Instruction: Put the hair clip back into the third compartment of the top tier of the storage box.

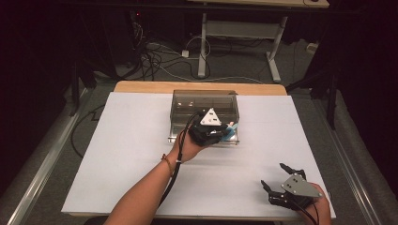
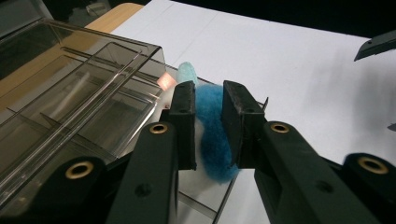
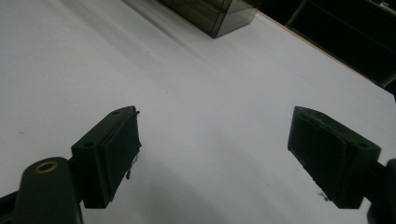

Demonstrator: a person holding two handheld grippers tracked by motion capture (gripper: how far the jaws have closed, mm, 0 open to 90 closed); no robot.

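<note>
Squeezing a blue fuzzy pom-pom (image 2: 212, 135) w/ the left gripper (image 2: 208, 126) by the clear organizer box (image 2: 70, 102); right gripper (image 3: 215, 154) wide open, nothing in it, over the white table (image 3: 210, 74).

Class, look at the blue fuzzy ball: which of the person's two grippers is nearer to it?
Left. The left gripper is clamped on the blue fuzzy ball beside the clear box; the right gripper hovers open near the table's front right corner.

My black left gripper (image 2: 208, 126) pinches a fuzzy bright-blue and white pom-pom (image 2: 211, 135) beside the smoky clear plastic compartment box (image 2: 79, 107) at nine o'clock, all on a plain white table sheet (image 2: 280, 70) edged in tan wood.
</note>
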